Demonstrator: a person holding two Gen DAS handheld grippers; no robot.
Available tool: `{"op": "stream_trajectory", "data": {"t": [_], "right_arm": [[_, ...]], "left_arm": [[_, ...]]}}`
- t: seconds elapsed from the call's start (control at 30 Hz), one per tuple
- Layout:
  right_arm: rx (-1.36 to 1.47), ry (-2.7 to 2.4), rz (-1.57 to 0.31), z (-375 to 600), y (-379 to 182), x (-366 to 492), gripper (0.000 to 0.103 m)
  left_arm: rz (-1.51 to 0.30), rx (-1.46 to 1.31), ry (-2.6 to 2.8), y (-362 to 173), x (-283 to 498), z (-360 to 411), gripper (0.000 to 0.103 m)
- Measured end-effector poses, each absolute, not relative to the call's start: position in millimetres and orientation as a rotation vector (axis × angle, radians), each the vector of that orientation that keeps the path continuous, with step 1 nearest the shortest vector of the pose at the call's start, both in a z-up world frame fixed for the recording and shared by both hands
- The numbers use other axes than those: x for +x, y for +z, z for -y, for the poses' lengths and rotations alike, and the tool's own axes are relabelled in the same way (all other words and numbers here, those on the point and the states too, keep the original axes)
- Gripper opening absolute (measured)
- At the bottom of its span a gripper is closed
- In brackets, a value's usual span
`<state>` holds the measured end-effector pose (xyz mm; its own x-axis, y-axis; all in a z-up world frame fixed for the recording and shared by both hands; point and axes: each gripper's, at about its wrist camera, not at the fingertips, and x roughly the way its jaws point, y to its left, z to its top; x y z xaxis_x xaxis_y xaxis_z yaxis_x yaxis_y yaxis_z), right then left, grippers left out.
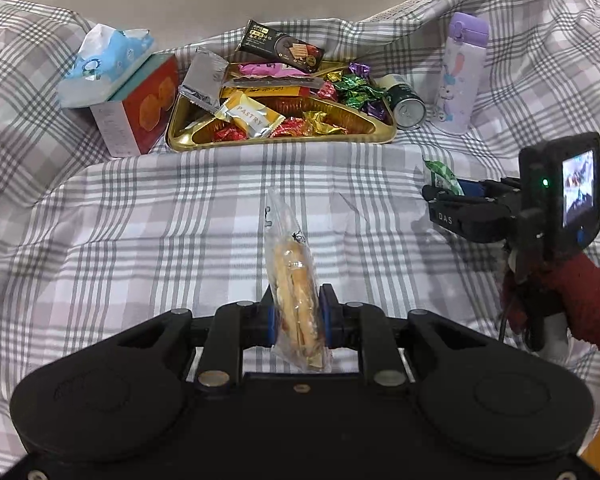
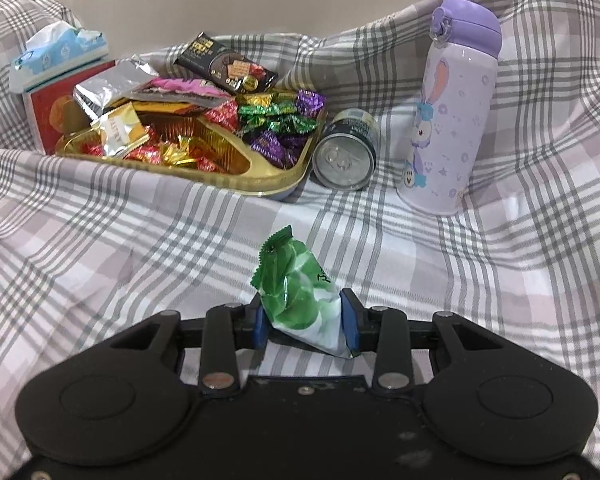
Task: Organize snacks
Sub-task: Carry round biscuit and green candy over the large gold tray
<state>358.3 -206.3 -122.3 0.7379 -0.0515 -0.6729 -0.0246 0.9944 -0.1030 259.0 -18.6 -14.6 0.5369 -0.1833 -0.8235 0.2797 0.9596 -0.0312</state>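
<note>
While the left gripper (image 1: 298,316) clamps its blue pads on a clear crinkly packet of biscuits (image 1: 294,280), held on edge above the plaid cloth (image 1: 140,216), the right gripper (image 2: 306,320) pinches a glossy green-and-white pouch (image 2: 300,296). Ahead of both sits a gold compartmented tray (image 2: 260,184) heaped with foil-wrapped candies (image 2: 276,120); right of it lie a tipped metal can (image 2: 346,152) and a smooth lilac bottle (image 2: 448,120).

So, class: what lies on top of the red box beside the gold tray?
A blue and white tissue pack lies on the red box, a tissue sticking up from it. The box's top face is covered, so unseen.
</note>
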Motion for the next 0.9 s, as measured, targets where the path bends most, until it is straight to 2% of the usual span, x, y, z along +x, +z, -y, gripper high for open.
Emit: {"op": "stream_trajectory", "data": {"t": [0.4,0.9], "right_arm": [[-0.038,0.052,-0.865,209,-109,304,0.037],[0.087,0.222,-0.787,185,-53,147,0.037]], "left_arm": [[-1.0,0.056,-0.326,-17,218,3,0.026],[-1.034,0.048,-0.353,-22,167,-9,0.026]]}}
